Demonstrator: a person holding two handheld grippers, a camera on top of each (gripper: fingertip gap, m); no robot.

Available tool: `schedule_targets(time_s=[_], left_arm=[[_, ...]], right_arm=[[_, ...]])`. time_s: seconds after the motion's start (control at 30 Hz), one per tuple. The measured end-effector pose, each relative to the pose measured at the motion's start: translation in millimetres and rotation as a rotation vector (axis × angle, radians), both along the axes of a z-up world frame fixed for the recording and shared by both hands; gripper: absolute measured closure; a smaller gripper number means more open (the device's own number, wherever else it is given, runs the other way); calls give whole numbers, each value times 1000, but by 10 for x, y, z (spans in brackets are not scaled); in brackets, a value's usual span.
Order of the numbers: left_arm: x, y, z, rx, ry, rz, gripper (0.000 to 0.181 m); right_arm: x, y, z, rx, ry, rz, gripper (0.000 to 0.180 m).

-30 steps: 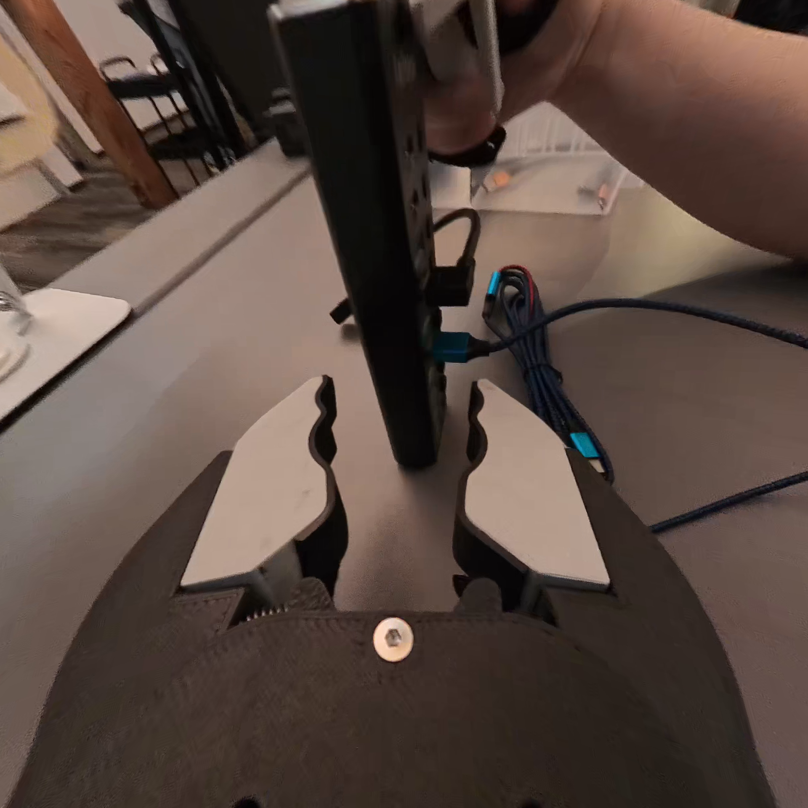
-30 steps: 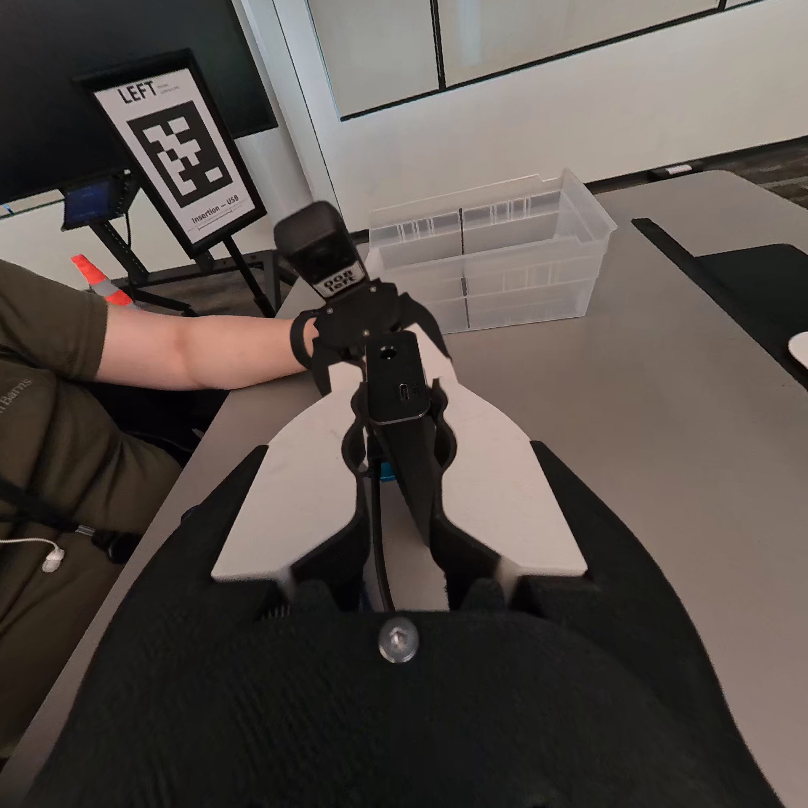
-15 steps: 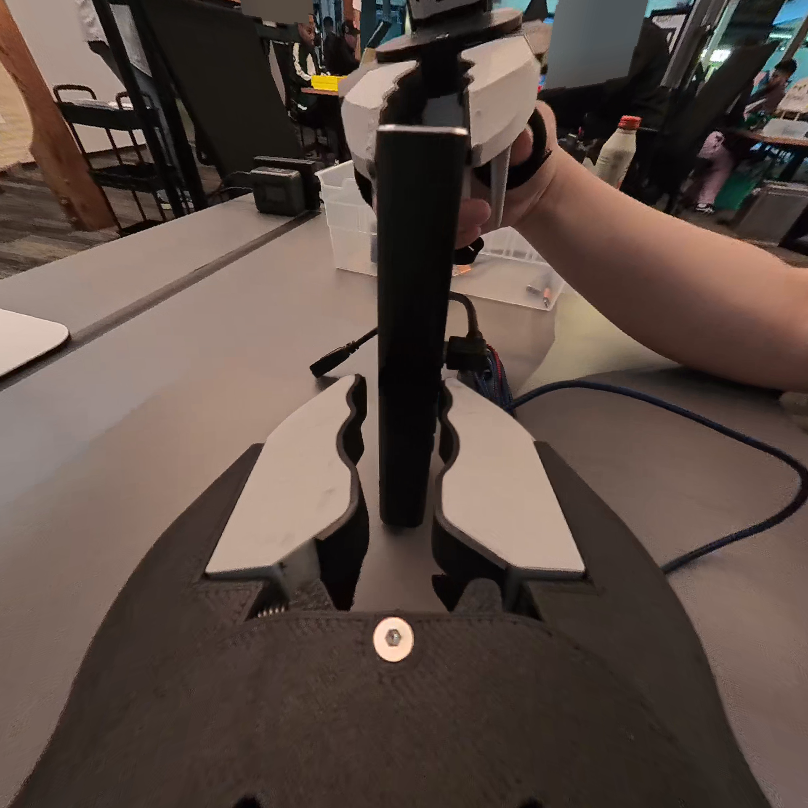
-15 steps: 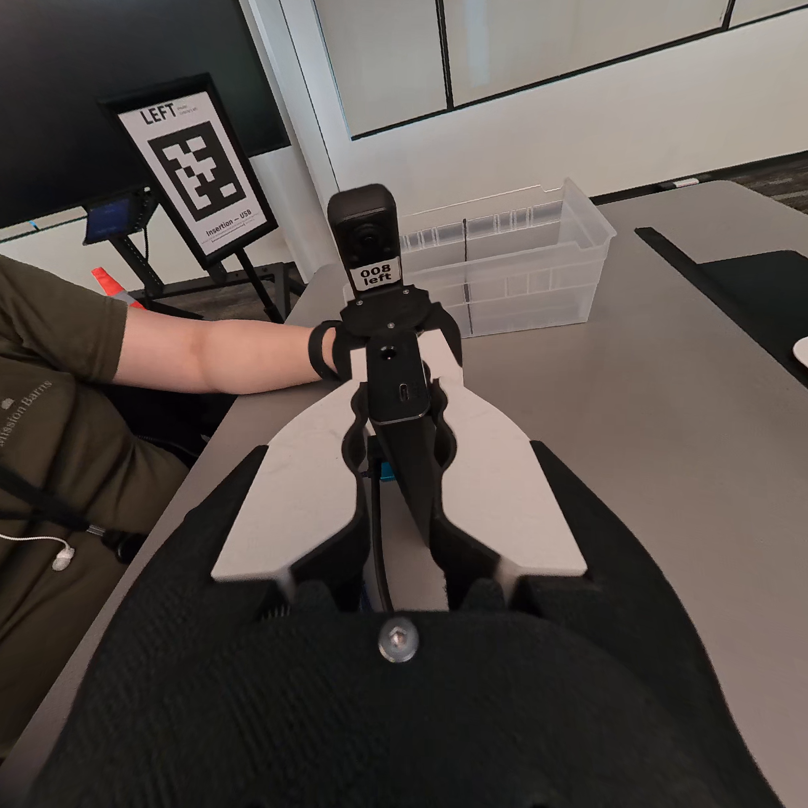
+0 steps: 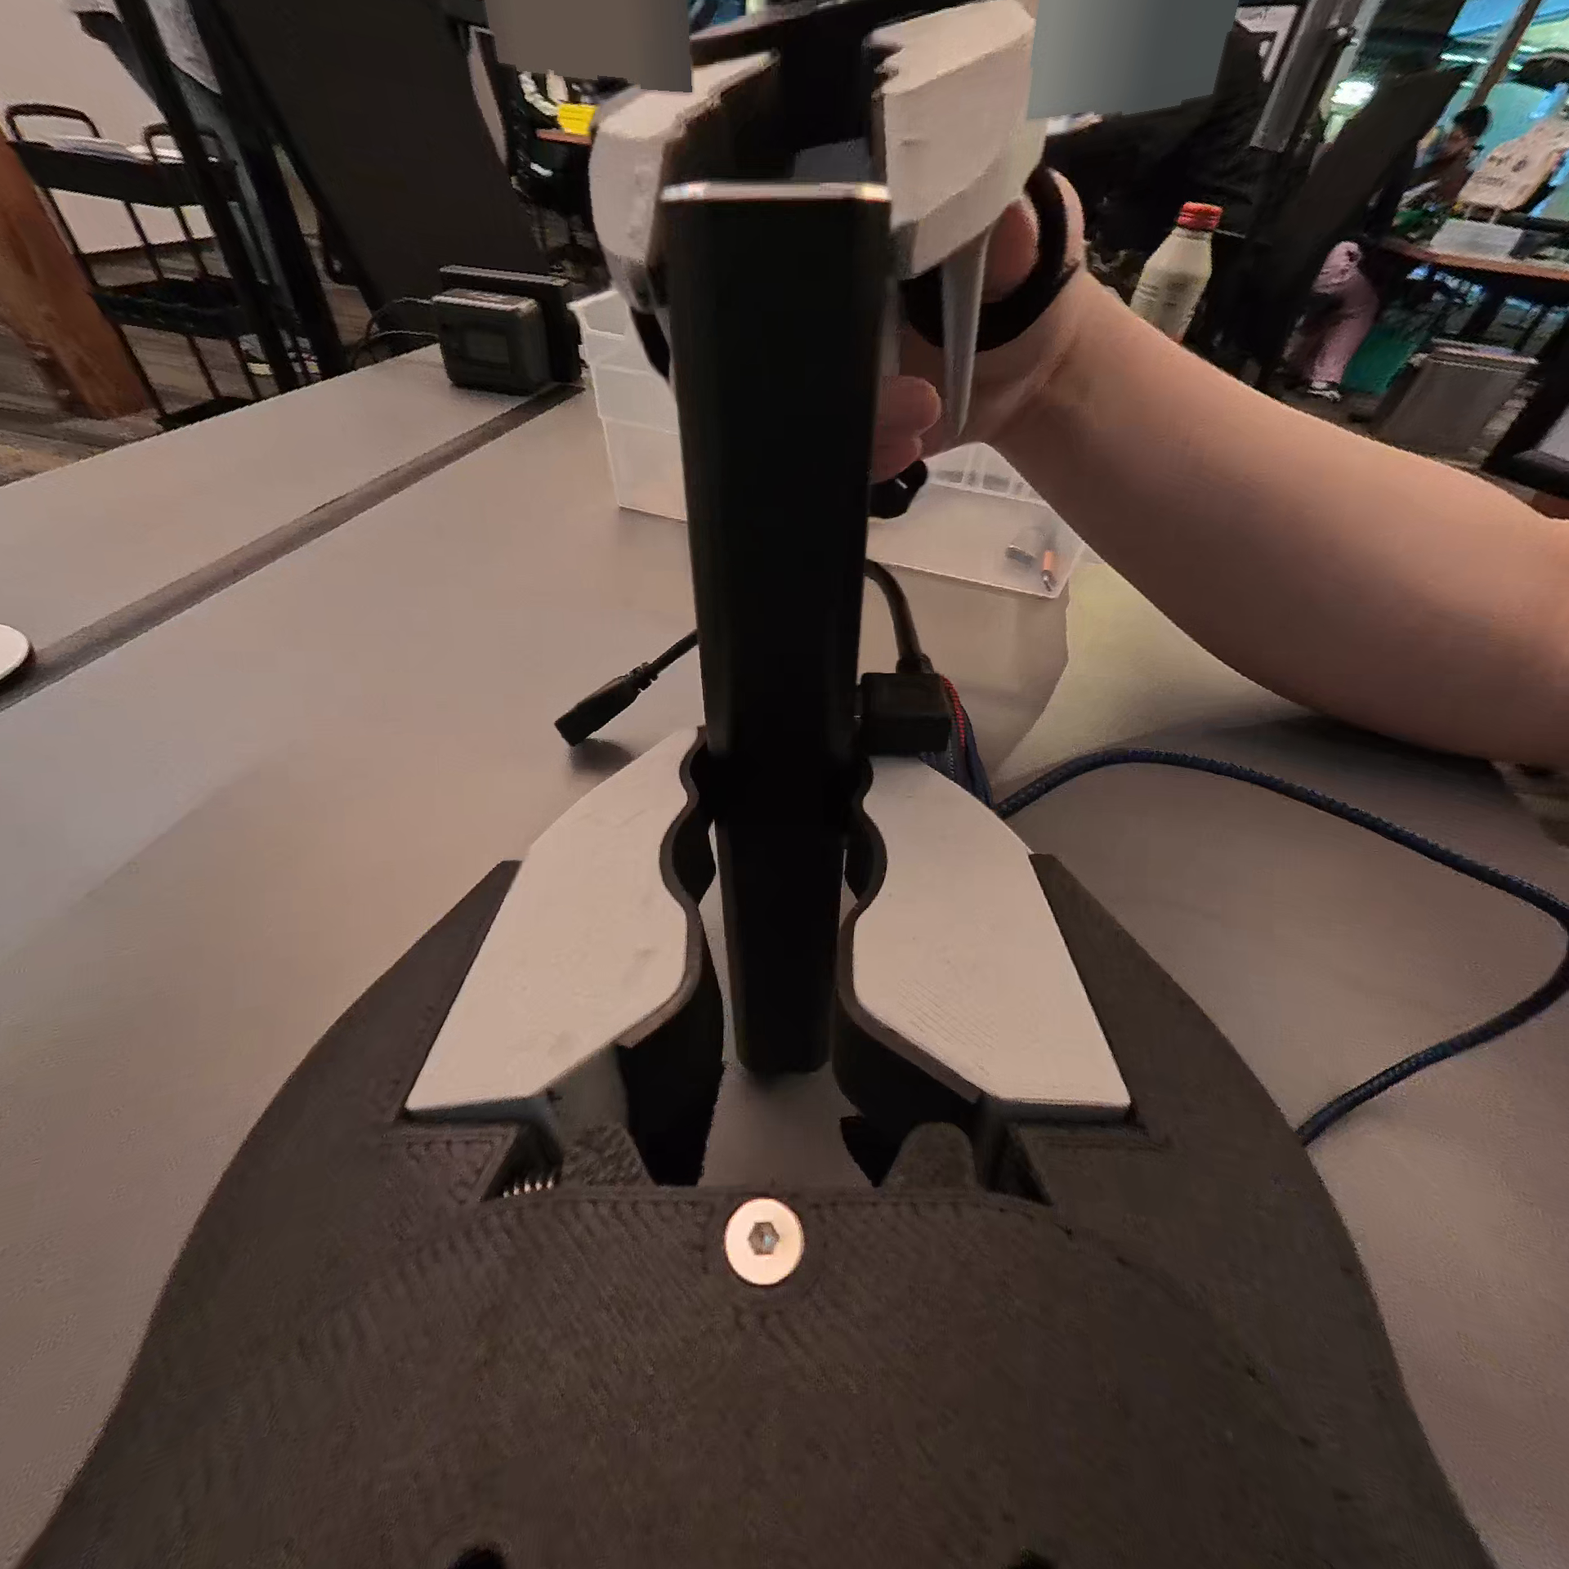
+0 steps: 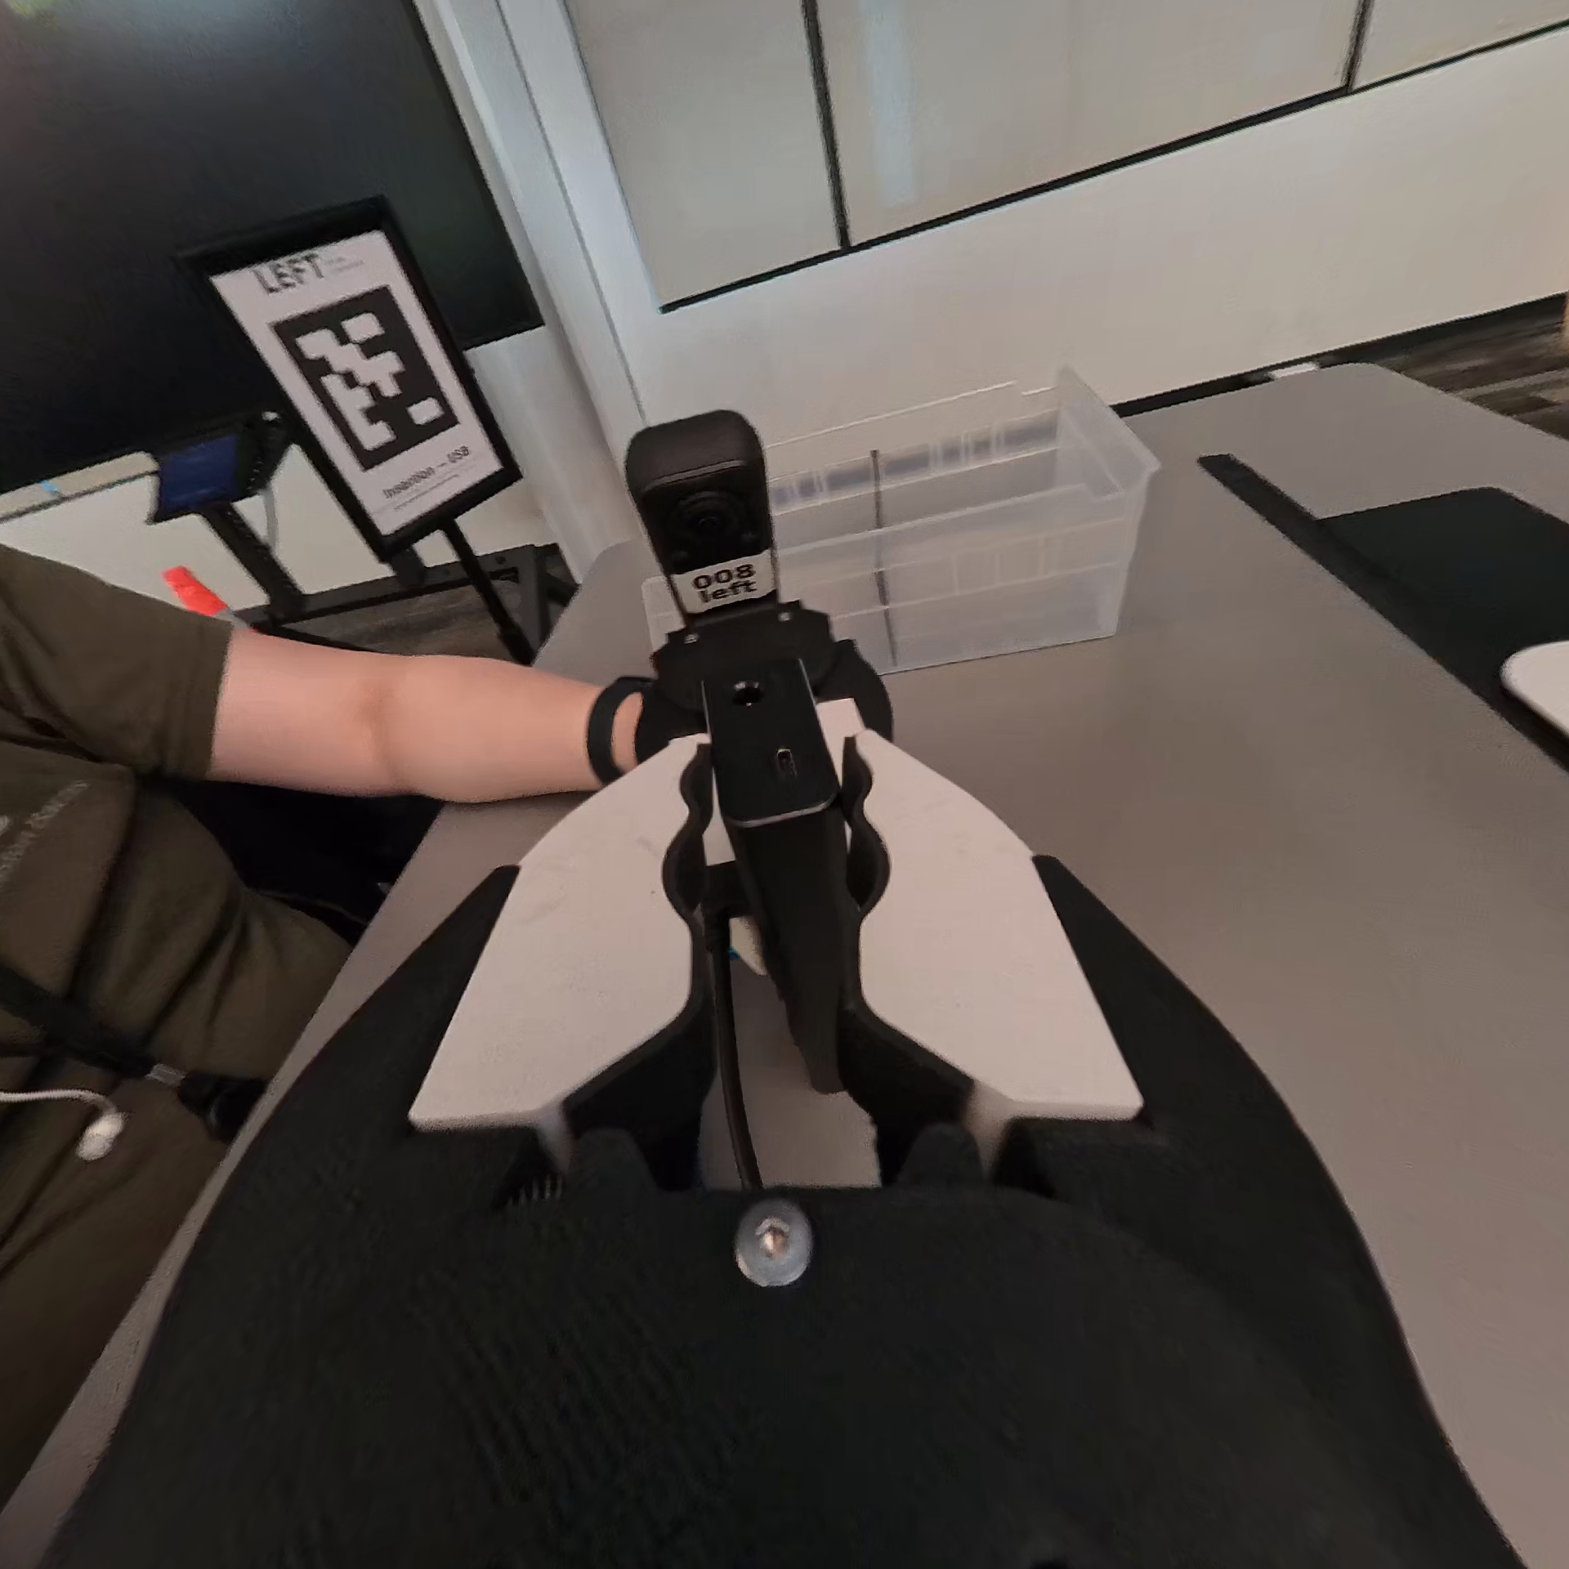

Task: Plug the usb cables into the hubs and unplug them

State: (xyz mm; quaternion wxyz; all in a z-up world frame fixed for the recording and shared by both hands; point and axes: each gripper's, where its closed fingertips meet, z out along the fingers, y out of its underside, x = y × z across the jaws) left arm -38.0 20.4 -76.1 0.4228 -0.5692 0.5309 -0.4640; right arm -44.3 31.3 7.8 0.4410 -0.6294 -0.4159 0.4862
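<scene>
Both tools grip one black hub: left tool clamps its near end; right tool clamps the hub above the table.

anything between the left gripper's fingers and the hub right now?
Nothing visible. The left gripper has its fingers closed against both sides of the black hub, no cable between them. The right gripper grips the hub's other end; a black plug sits beside the left fingertips.
</scene>
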Motion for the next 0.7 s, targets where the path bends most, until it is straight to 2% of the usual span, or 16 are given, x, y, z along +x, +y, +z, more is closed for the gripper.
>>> schedule_targets(time_s=[0.1, 0.2, 0.3, 0.4, 0.5, 0.7], left_arm=[[-24, 11, -11, 30, 9, 64, 155], [-37, 32, -16, 44, 15, 113, 155], [-48, 137, -14, 18, 11, 196, 154], [-68, 231, -16, 25, 13, 285, 154], [-72, 224, -20, 51, 21, 299, 154], [-105, 195, -39, 13, 29, 287, 154]], right_arm=[[61, 60, 221, 175, 26, -186, 142], [87, -168, 449, 569, -55, -359, 148], [-10, -341, 68, 859, -420, -426, 149], [8, -307, -223, 1076, -651, -540, 166], [-37, -228, -474, 1070, -798, -508, 165], [-64, -87, -643, 1085, -965, -491, 162]])
